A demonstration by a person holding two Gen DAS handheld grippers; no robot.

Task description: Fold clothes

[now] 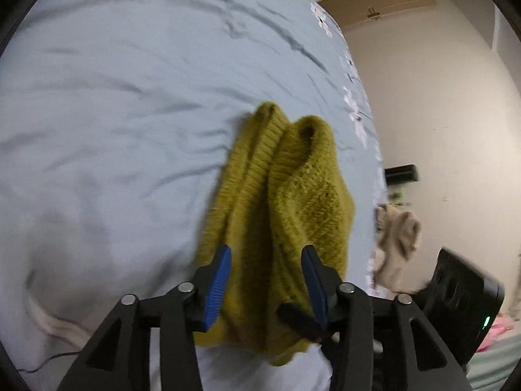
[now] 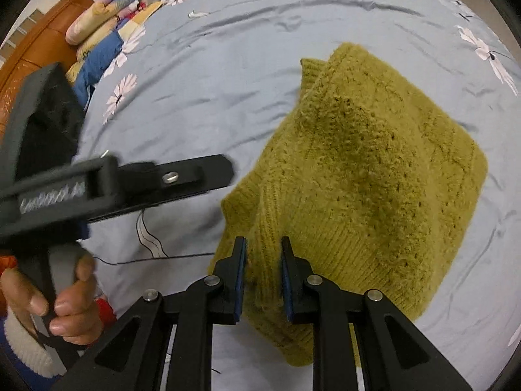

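An olive-green knitted sweater [image 1: 286, 202] lies bunched and folded on the light blue bedsheet [image 1: 114, 114]. My left gripper [image 1: 267, 280] is open, its blue-padded fingers either side of the sweater's near folds. In the right wrist view the sweater [image 2: 374, 169] is a folded mound. My right gripper [image 2: 262, 280] has its fingers close together around a ridge of the sweater's near edge, which bunches between the pads. The left gripper's black body [image 2: 107, 182] and the hand holding it [image 2: 65, 296] show at the left of that view.
The bed's edge with a flower print [image 1: 355, 107] runs along the right of the left wrist view, with the floor and a beige garment [image 1: 397, 238] beyond. Folded quilts [image 2: 107, 19] and an orange headboard [image 2: 39, 49] lie at the far left in the right wrist view.
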